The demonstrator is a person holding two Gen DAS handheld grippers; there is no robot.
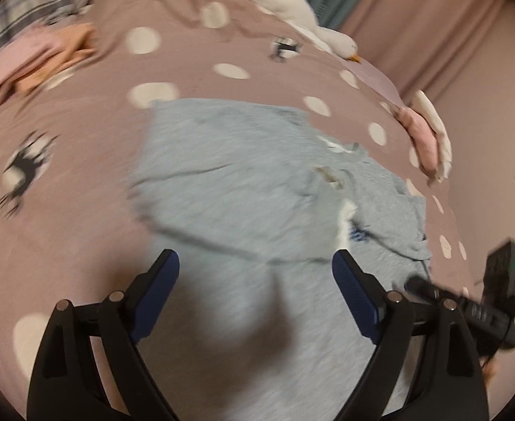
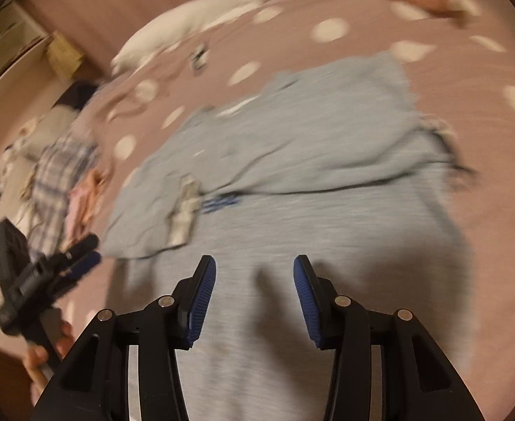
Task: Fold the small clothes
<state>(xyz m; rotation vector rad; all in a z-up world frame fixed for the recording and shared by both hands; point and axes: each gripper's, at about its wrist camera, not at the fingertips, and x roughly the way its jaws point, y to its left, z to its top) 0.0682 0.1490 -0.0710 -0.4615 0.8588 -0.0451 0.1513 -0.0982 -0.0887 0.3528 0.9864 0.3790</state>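
A small light grey garment (image 1: 229, 182) lies partly folded on a mauve bedspread with cream dots (image 1: 82, 112). It also shows in the right wrist view (image 2: 327, 147), with a white label and blue print near its middle. My left gripper (image 1: 255, 263) is open and empty, hovering above the garment's near part. My right gripper (image 2: 254, 268) is open and empty above the garment's near end. The right gripper shows at the right edge of the left wrist view (image 1: 468, 301); the left gripper shows at the left of the right wrist view (image 2: 47, 270).
A white plush goose (image 1: 285, 3) lies at the far side of the bed. Pink and orange clothes (image 1: 36, 63) lie at the far left. A pink and cream bundle (image 1: 429, 137) lies by the right edge. A plaid garment (image 2: 61, 175) lies at the left.
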